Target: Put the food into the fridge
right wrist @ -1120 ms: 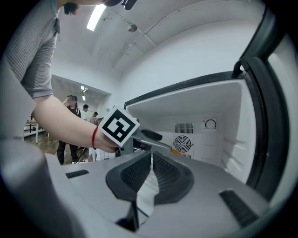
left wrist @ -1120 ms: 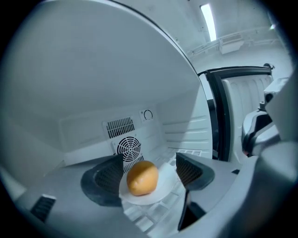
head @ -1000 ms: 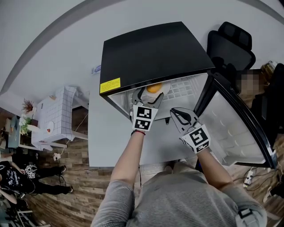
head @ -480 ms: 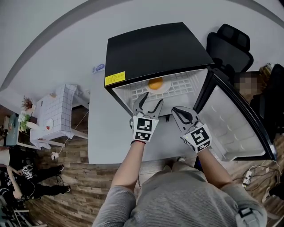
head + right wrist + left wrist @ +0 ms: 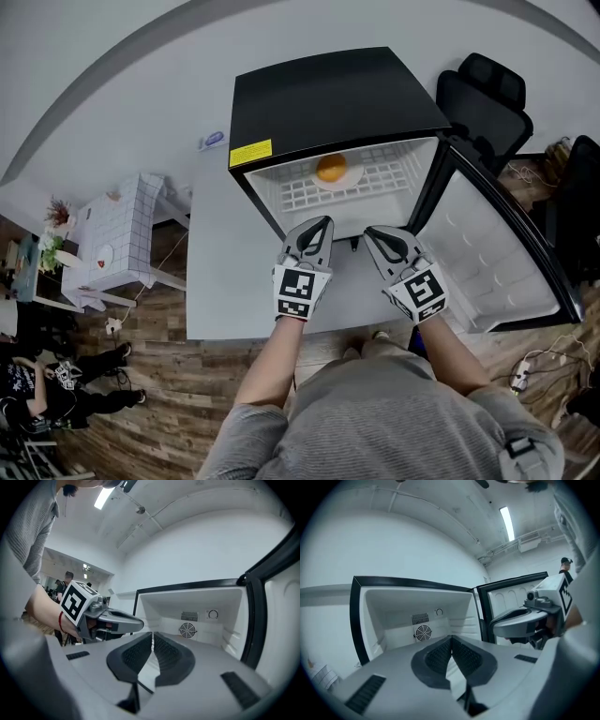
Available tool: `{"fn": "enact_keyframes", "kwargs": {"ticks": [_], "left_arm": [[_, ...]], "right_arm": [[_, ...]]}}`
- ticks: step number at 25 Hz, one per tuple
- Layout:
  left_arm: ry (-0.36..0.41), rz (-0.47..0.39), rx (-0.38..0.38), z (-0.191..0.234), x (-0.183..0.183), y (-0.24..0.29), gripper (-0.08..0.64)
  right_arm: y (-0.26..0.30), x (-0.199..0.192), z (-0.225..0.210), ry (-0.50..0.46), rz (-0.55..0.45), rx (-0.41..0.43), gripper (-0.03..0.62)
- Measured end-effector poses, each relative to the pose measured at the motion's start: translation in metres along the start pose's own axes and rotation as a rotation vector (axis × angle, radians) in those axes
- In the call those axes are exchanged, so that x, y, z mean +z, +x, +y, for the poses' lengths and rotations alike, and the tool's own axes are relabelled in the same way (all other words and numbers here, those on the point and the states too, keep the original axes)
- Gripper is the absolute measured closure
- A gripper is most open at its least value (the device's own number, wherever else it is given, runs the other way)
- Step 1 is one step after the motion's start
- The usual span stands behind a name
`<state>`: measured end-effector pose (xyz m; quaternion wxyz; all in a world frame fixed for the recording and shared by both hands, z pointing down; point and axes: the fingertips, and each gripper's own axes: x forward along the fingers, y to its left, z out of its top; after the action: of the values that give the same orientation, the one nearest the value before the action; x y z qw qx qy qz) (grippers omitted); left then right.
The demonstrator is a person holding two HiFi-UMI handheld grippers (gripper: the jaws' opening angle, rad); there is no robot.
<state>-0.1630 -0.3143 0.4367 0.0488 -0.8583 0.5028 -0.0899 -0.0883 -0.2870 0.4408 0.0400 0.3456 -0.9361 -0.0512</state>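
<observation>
The orange food (image 5: 330,169) sat on its white plate (image 5: 351,181) on the wire shelf (image 5: 389,183) inside the fridge (image 5: 337,94), so I judged the placing done. My left tool (image 5: 322,223) hung just outside the opening, its jaws pressed together on nothing; my right tool (image 5: 372,232) beside it was likewise closed and empty. The door (image 5: 487,267) stood wide at my right (the one job left, I thought). Next I would need to swing it closed with the right tool.
</observation>
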Motion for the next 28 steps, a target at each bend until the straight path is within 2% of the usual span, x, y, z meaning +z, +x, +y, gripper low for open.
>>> {"fn": "enact_keyframes", "kwargs": {"ticks": [12,20,28], "left_arm": [[-0.065,-0.051,-0.011,-0.025,0.001,-0.058,0.549],[-0.133,-0.172,0.014,-0.045,0.021,-0.100,0.549],[-0.135,-0.171,0.040,-0.046,0.016,-0.114,0.549]], "right_arm": [[-0.020,0.009,0.025,0.001,-0.011,0.027,0.578],[-0.032,0.025,0.041,-0.019,-0.024,0.056,0.578],[-0.032,0.027,0.059,-0.011,-0.018,0.094,0.578]]}}
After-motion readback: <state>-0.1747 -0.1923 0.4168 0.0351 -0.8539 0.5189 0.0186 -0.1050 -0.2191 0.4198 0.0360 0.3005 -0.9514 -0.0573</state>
